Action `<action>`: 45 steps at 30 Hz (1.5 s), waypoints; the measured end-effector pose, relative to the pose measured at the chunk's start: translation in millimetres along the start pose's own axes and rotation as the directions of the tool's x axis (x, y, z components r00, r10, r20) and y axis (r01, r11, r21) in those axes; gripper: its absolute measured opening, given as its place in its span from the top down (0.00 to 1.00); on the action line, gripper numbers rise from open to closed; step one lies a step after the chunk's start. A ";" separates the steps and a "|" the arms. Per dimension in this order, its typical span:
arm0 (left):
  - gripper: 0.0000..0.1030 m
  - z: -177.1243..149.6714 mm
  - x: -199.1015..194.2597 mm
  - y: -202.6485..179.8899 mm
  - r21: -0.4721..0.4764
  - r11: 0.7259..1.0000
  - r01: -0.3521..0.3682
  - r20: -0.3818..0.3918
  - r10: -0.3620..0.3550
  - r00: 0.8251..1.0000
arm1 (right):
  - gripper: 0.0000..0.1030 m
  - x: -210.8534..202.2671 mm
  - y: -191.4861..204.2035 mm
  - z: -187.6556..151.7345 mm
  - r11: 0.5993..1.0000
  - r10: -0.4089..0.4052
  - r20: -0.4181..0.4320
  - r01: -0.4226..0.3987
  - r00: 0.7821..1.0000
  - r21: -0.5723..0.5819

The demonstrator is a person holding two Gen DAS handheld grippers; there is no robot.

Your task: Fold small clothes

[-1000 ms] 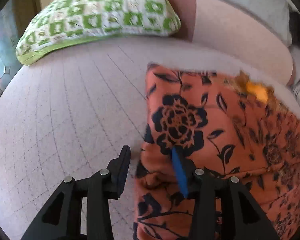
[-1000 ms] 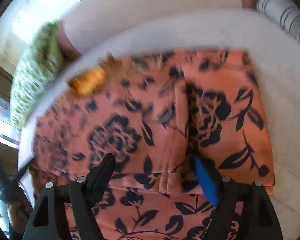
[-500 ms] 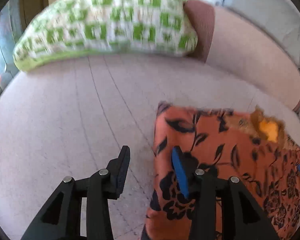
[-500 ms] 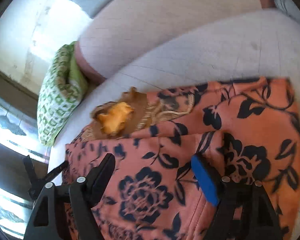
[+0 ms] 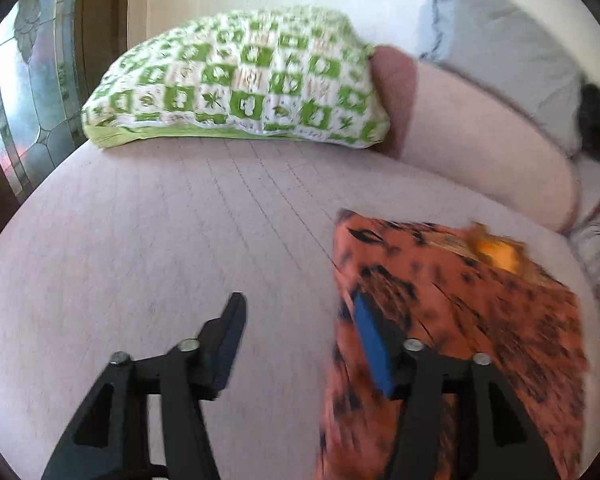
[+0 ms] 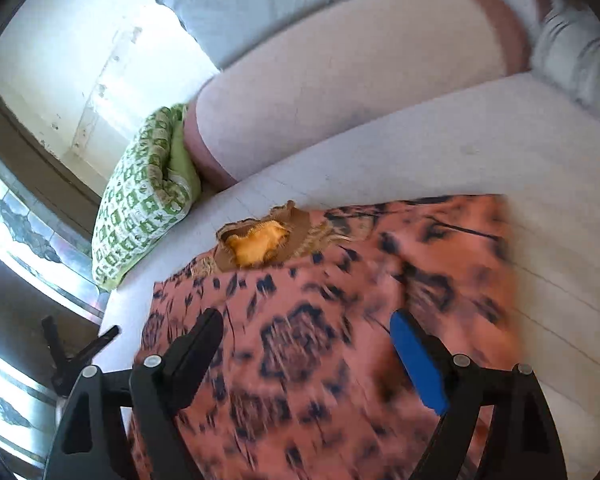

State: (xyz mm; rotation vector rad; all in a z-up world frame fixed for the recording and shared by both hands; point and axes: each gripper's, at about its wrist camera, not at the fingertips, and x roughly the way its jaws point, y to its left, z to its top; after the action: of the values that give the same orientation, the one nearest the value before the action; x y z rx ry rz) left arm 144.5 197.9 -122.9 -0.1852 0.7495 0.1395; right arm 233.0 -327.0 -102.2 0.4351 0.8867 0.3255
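An orange garment with a black flower print (image 5: 460,304) lies folded on the pink bed sheet (image 5: 160,240), its brown neckline with yellow lining (image 6: 260,242) at the far side. My left gripper (image 5: 298,314) hovers at the garment's left edge. Its jaws are opening, with only bare sheet between them, and the blue pad (image 5: 370,344) stands over the cloth's edge. My right gripper (image 6: 306,320) hangs above the middle of the garment (image 6: 308,344). Its jaws are also opening, with nothing pinched. The left gripper (image 6: 80,350) shows at the lower left of the right wrist view.
A green-and-white checked pillow (image 5: 240,80) lies at the head of the bed beside a long pink bolster (image 5: 480,148), with a grey pillow (image 5: 500,40) behind. Stained-glass panes (image 5: 20,100) stand at the left. Striped cloth (image 5: 596,248) lies at the far right.
Both grippers have risen and drawn back from the garment, which stays on the bed. The left jaws stand wider than before. More of the pillows and wall has come into view.
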 end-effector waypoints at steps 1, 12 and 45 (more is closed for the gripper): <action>0.33 -10.6 -16.1 2.8 0.007 1.000 0.022 0.005 -0.022 1.000 | 0.15 -14.7 -2.1 -7.4 1.000 -0.020 0.009 0.020 1.000 -0.003; 0.26 -160.9 -112.6 17.1 0.049 0.993 0.107 -0.153 -0.098 0.983 | 0.15 -123.7 -56.9 -169.5 0.999 -0.002 -0.265 0.014 0.964 0.043; 0.66 -216.2 -100.3 18.9 0.022 0.996 0.083 -0.323 -0.071 0.944 | 0.36 -106.7 -61.5 -227.7 0.994 -0.021 -0.361 0.060 0.932 0.096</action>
State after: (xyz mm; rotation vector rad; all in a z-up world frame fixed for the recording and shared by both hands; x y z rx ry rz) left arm -75.0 163.6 -211.2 -0.2060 1.0687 0.0207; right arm -6.6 -375.6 -187.3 0.4617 1.2747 0.3264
